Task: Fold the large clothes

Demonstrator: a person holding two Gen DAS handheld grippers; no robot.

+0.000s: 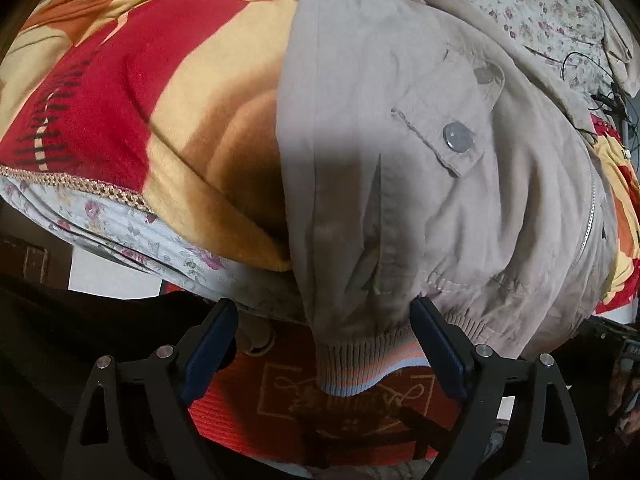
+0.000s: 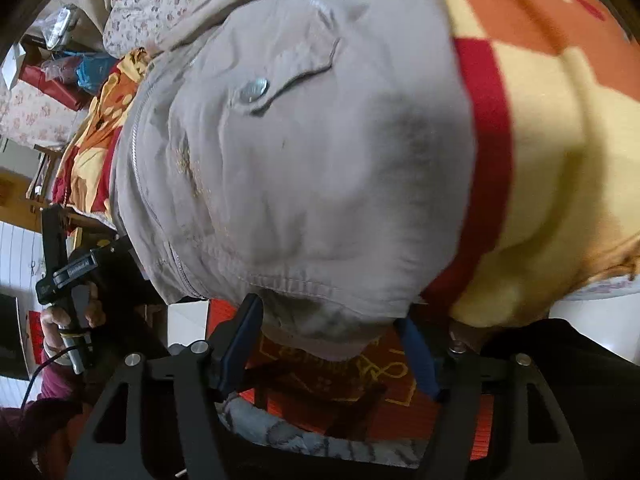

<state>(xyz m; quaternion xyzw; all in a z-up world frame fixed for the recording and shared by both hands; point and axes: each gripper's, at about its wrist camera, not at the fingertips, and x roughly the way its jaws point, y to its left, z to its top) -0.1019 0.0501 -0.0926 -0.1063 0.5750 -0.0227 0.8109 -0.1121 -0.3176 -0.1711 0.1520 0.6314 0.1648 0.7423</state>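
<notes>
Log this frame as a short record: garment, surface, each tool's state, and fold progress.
garment: beige jacket with snap pockets, zipper and ribbed hem, spread flat
surface: bed with a red and yellow blanket; hem hangs over the bed edge
left tool: open, fingers either side of the hem, not closed on it
right tool: open, at the other hem corner, fabric between the fingers
floor: red mat below
fold progress: no fold visible yet

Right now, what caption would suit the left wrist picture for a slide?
Open left gripper straddles the ribbed hem of a beige jacket hanging over the edge of a red-and-yellow blanket.
</notes>
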